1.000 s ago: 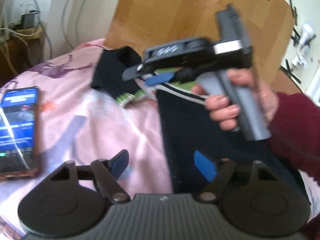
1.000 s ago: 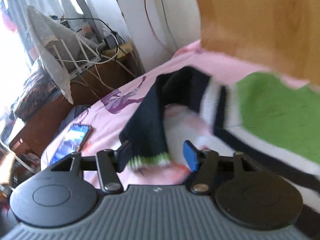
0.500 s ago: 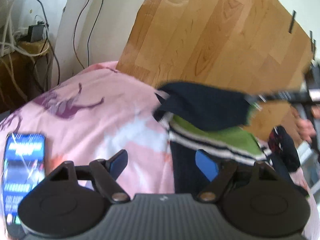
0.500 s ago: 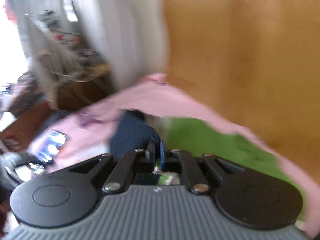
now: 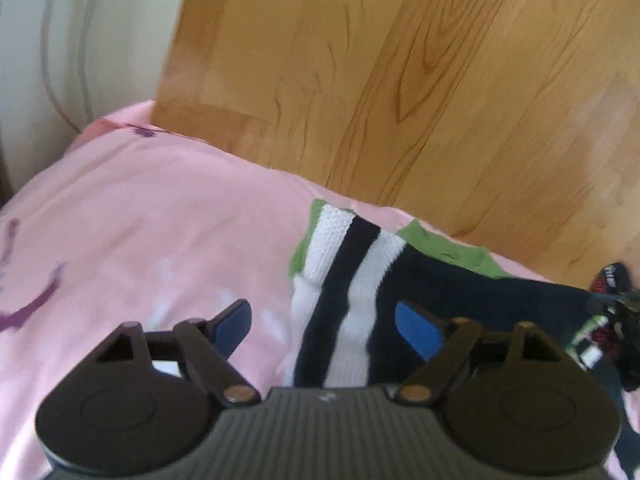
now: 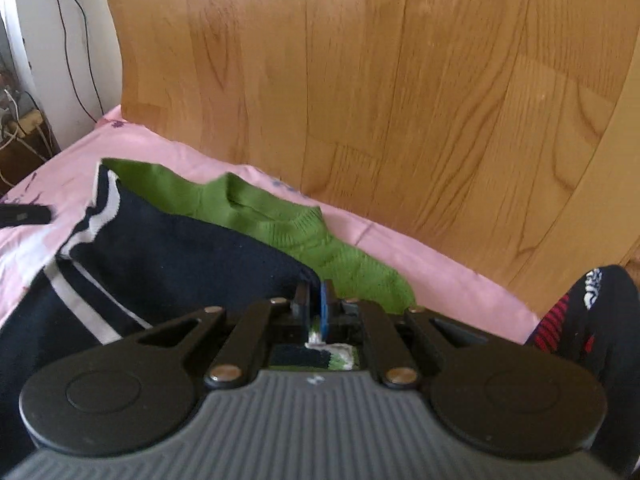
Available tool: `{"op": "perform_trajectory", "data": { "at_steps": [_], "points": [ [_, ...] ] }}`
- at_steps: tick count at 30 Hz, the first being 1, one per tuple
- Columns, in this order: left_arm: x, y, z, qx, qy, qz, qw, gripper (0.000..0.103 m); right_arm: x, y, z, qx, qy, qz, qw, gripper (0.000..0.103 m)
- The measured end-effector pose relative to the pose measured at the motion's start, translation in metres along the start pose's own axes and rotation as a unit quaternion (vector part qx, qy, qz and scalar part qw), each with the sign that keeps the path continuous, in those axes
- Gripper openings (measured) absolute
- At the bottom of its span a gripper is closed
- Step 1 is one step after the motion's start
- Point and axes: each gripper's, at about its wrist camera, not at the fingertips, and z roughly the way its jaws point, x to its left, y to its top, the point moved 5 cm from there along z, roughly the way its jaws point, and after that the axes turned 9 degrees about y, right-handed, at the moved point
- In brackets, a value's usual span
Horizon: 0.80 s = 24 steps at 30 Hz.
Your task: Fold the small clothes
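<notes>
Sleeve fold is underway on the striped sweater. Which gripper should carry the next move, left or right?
Right, probably. The right gripper is already shut on the navy sleeve's cuff, with the sleeve draped across the sweater. The left gripper is open, above the striped edge, gripping nothing.

Pink bedsheet (image 5: 152,216), wooden headboard (image 6: 400,100), wall cables (image 6: 68,40), perhaps.

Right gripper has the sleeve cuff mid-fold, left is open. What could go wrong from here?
1. The right gripper is shut on just the thin cuff edge of the navy sleeve; a tug may slip it free.
2. The left gripper is open, pinning nothing, so the sweater could drag across the pink sheet.
3. The green panel already looks rumpled; folding over may trap creases.
</notes>
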Motion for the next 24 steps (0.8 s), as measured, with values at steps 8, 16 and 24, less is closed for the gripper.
{"op": "perform_trajectory", "data": {
  "at_steps": [8,16,24],
  "points": [
    [0.002,0.042,0.049,-0.036,-0.026,-0.088,0.9951,0.012,-0.003,0.004,0.023,0.003,-0.001,0.022,1.000,0.008],
    [0.039,0.035,0.038,-0.032,0.014,-0.129,0.9911,0.062,-0.024,-0.006,0.045,0.006,-0.023,0.073,0.997,0.029],
    [0.027,0.005,0.009,-0.010,0.011,-0.117,0.9930,0.089,-0.005,0.021,0.026,-0.070,-0.001,0.095,0.993,0.041]
  ]
}}
